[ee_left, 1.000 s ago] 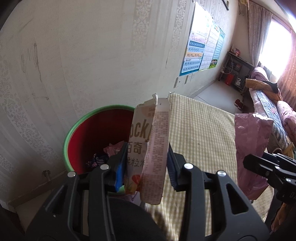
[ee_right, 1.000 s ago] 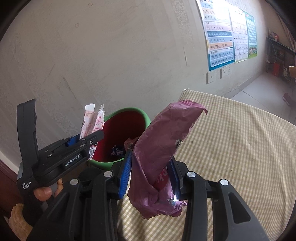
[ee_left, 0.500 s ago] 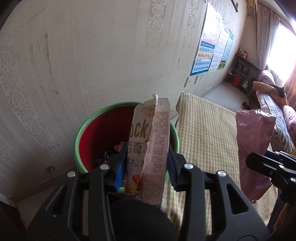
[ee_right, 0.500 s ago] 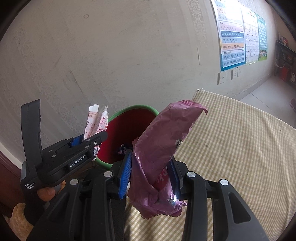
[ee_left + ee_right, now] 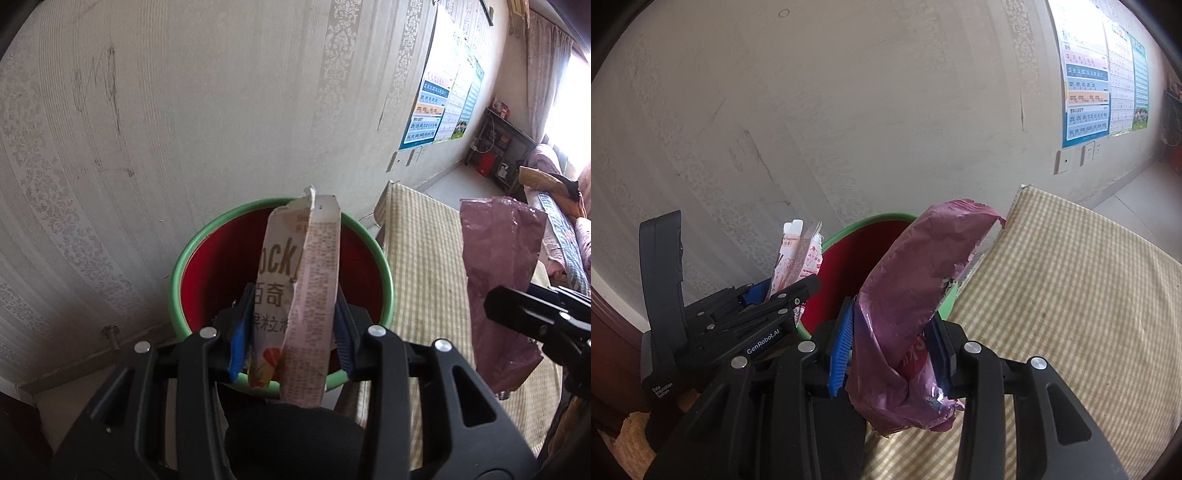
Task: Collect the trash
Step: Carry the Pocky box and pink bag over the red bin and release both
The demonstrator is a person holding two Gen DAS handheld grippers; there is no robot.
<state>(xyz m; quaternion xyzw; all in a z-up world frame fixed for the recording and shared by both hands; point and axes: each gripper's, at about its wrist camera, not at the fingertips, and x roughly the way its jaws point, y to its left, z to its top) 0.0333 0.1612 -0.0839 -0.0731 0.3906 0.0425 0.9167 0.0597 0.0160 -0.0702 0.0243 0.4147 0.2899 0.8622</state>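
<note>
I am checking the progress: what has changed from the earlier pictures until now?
Both hand-held grippers moved closer to the red bin, which now looks larger. Unchanged: the left hand-held gripper grips the pink snack wrapper, the right the purple bag.

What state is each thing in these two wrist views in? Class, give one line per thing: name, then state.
Left gripper: shut on the pink snack box.
Pink snack box: torn open, flattened, held upright.
Right gripper: shut on the purple wrapper.
Purple wrapper: crumpled, torn open, top drooping.
Bin: open, no lid.
</note>
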